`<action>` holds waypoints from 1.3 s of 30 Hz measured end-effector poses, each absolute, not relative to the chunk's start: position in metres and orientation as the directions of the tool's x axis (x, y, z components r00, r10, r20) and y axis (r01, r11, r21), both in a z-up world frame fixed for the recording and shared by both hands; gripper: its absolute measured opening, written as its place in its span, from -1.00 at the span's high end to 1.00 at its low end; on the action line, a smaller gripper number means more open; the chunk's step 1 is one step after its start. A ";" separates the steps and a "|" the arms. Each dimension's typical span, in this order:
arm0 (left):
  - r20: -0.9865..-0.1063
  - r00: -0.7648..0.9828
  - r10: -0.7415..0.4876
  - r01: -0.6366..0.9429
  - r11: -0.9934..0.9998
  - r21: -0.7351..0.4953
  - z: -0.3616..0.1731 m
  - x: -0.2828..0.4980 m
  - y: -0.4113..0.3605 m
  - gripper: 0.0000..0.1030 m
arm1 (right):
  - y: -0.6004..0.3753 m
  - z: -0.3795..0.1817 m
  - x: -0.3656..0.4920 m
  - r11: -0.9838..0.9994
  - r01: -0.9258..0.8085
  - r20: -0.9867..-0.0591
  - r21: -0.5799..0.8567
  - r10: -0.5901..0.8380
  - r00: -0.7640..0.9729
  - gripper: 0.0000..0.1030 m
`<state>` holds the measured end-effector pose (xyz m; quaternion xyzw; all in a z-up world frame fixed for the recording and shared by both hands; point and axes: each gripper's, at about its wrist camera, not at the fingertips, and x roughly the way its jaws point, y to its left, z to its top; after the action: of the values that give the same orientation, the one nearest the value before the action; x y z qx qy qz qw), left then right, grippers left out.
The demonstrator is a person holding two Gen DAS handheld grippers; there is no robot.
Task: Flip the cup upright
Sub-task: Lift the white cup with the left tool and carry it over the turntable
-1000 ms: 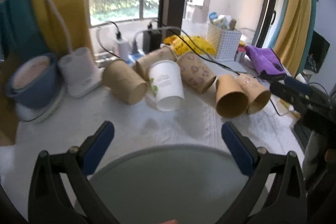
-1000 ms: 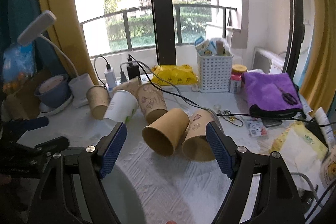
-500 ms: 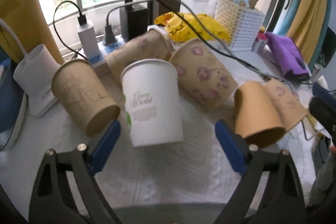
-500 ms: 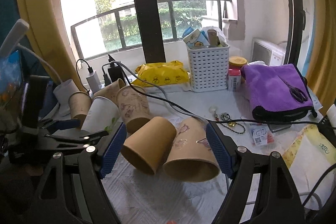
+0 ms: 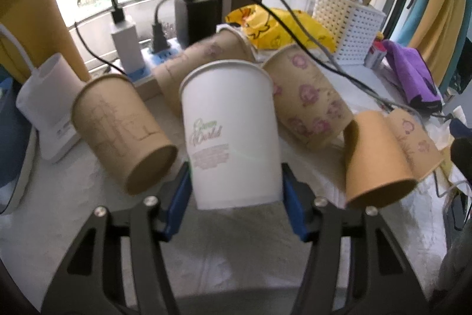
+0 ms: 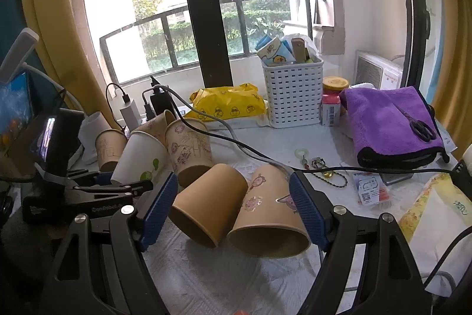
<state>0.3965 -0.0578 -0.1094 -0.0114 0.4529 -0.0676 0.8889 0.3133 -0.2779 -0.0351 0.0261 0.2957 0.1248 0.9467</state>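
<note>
White paper cup point(image 5: 233, 138) lay on side among brown paper cups point(image 5: 124, 132) on white table cover point(image 5: 236, 241), base end between blue pads point(image 5: 292, 208). Light, thin-walled, crushable: grip gently near stiff base. Left gripper point(image 5: 233, 205) spread, flanking cup; contact unclear. Right gripper point(image 6: 233, 208) spread, empty.

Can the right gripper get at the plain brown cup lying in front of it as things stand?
Probably yes: the right gripper is open, with the plain brown cup between its fingers, but the sticker cup touching it also lies in that gap.

The table point(image 6: 236, 279) is covered with a white textured cloth. On it lie paper cups point(image 6: 206, 205) on their sides. Behind them stand a white basket point(image 6: 292, 96) and a purple towel point(image 6: 386, 123).
</note>
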 end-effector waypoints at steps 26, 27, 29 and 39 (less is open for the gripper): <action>-0.784 0.587 -0.203 -0.144 0.927 -0.347 -0.090 0.159 -0.033 -0.14 | -0.236 -0.026 0.190 0.888 -0.435 -0.600 0.146 0.429 0.675 -0.56; -0.781 0.589 -0.206 -0.144 0.925 -0.353 -0.091 0.154 -0.033 -0.14 | -0.234 -0.029 0.187 0.878 -0.449 -0.612 0.164 0.448 0.652 -0.56; -0.770 0.600 -0.215 -0.149 0.916 -0.372 -0.096 0.142 -0.034 -0.14 | -0.226 -0.033 0.181 0.863 -0.470 -0.634 0.186 0.470 0.614 -0.56; -0.726 0.639 -0.252 -0.107 0.906 -0.409 -0.105 0.112 -0.037 -0.13 | -0.177 -0.048 0.167 0.749 -0.539 -0.688 0.386 0.623 0.372 -0.56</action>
<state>0.1125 -0.0371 -0.1053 -0.2127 0.4227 -0.0413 0.8800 0.1672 -0.1767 -0.0478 0.0480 0.4366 0.3511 0.8269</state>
